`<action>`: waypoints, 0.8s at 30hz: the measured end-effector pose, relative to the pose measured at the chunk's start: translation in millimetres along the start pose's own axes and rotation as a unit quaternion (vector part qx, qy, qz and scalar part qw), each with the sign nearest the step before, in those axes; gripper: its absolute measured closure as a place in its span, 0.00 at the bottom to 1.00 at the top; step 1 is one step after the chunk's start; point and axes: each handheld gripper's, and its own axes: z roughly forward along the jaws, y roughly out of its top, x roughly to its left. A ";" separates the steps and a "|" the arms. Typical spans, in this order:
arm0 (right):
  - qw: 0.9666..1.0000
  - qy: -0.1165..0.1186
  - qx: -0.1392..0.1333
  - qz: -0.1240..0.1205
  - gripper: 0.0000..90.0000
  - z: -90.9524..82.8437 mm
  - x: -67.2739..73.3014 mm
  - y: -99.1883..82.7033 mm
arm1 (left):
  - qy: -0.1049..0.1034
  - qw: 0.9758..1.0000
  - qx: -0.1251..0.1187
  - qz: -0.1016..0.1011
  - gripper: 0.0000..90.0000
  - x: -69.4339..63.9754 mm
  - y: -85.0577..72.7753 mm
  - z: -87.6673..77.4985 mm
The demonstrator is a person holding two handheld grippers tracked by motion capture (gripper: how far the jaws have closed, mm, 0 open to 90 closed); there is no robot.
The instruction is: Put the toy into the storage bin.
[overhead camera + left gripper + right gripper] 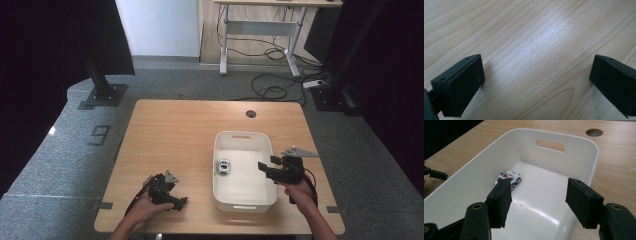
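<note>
A toy police car (224,165) lay on the floor of a white plastic bin (243,204) that stood on the right half of a wooden table (170,130), the car close against the bin's left wall and about midway along it. The right gripper (268,168) hung over the bin's right rim near the table's front edge, its jaws spread wide with nothing between them; in the right gripper view the car (508,179) showed just past the tip of the left jaw, off the centre line of the gap. The left gripper (172,199) rested low over the bare wood by the table's front edge, left of the bin, its jaws likewise spread and holding nothing, and the left gripper view showed the table (534,45) grain between them. The risk from here appeared to lie in the car's place against the wall: a jaw coming down on that side could strike the rim or wedge against the plastic, and the light bin, which nothing was steadying, might slide or tip. Being on wheels, the car could also roll away from a closing jaw if caught off-centre, and slip toward the bin's far end.
</note>
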 end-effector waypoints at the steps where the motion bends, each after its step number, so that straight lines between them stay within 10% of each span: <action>1: 1.000 -0.003 -0.003 0.003 0.41 -2.3 -2.4 -1.6 | 0.000 1.000 0.000 0.000 0.00 0.0 0.0 0.0; 24: 0.998 -0.054 0.011 0.033 0.40 -37.2 -51.5 -43.5 | 0.001 1.000 -0.001 0.000 0.00 -0.2 0.2 0.3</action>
